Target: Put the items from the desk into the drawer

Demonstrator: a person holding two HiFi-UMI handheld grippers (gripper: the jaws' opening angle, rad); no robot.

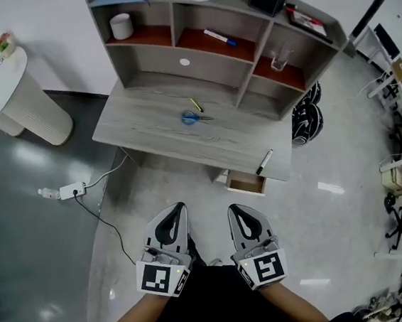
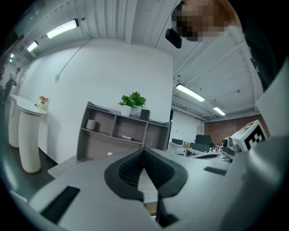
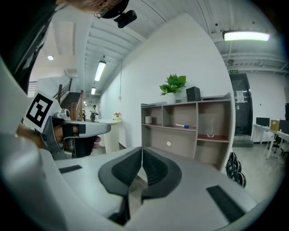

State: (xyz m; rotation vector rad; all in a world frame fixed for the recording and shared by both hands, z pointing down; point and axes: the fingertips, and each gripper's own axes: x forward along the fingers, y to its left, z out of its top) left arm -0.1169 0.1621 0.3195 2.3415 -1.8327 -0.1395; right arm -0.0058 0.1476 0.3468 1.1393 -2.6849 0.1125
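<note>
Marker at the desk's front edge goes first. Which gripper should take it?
Right. The marker lies just above the open drawer, ahead of the right gripper; the left gripper would likely have to reach across. Both are shut and empty.

White ribbed pedestal (image 1: pixel 20 104) stands at left; a power strip (image 1: pixel 72 190) lies nearby; black helmets (image 1: pixel 308 121) at right.

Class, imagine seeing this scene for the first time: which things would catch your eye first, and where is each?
The grey desk with its shelf unit fills the upper middle of the head view, blue scissors lying on its top and a small drawer open under its front right edge. Nearest the camera, the left gripper and right gripper sit side by side, both shut and empty.
</note>
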